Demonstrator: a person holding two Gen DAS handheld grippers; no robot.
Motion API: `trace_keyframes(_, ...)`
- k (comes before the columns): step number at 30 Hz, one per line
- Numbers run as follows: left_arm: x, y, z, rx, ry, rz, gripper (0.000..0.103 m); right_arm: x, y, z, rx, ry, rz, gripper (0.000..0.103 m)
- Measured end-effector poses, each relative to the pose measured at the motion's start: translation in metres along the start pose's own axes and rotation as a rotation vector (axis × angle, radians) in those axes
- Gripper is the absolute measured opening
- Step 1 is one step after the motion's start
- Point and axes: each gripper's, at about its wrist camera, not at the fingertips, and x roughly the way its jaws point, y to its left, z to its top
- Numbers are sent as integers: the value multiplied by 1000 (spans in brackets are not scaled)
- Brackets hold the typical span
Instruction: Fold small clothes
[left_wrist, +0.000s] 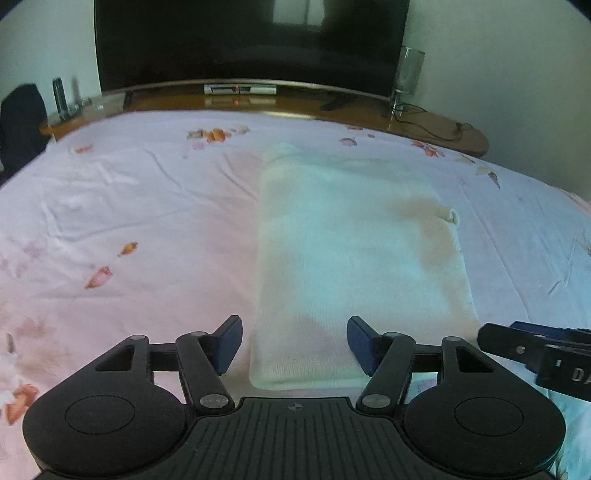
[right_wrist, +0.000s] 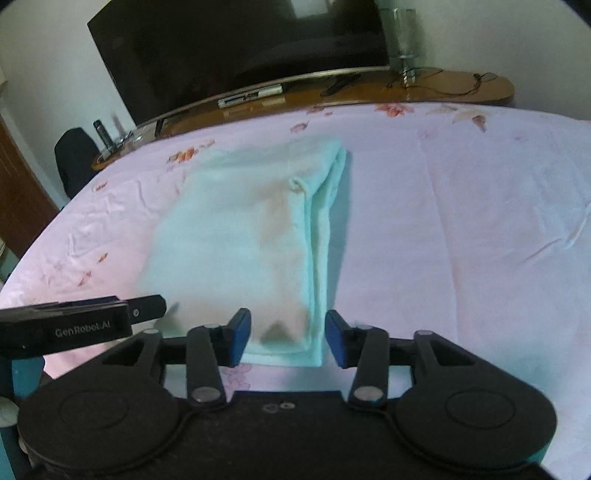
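Pink bedsheet (left_wrist: 129, 206) carries a folded white garment (left_wrist: 343, 258); both grippers' fingers (left_wrist: 229, 343) (right_wrist: 240, 336) spread, holding nothing

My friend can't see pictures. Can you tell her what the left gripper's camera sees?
A pale, folded knit garment lies on a pink flowered bedsheet, with the open left gripper at its near edge, holding nothing. The right gripper pokes in from the right. Behind the bed, a dark TV stands on a wooden shelf.

Pale mint garment (left_wrist: 351, 251), pink floral sheet (left_wrist: 129, 206)
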Motion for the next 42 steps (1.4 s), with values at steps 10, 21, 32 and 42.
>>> trace_keyframes(10, -83, -28, -3, 61, -126, 93, 103, -67, -1, -8, 28, -50, 40, 62)
trace_keyframes(21, -220, -55, -37, 77, -161, 172, 103, -203, 1, -49, 8, -167, 78, 78)
trace_keyframes(32, -310, -59, -91, 3, -216, 199, 103, -295, 16, -89, -12, -214, 8, 86)
trace_keyframes(42, -308, -47, -74, -20, -226, 198, 103, -305, 29, -88, -41, -271, -50, 86)
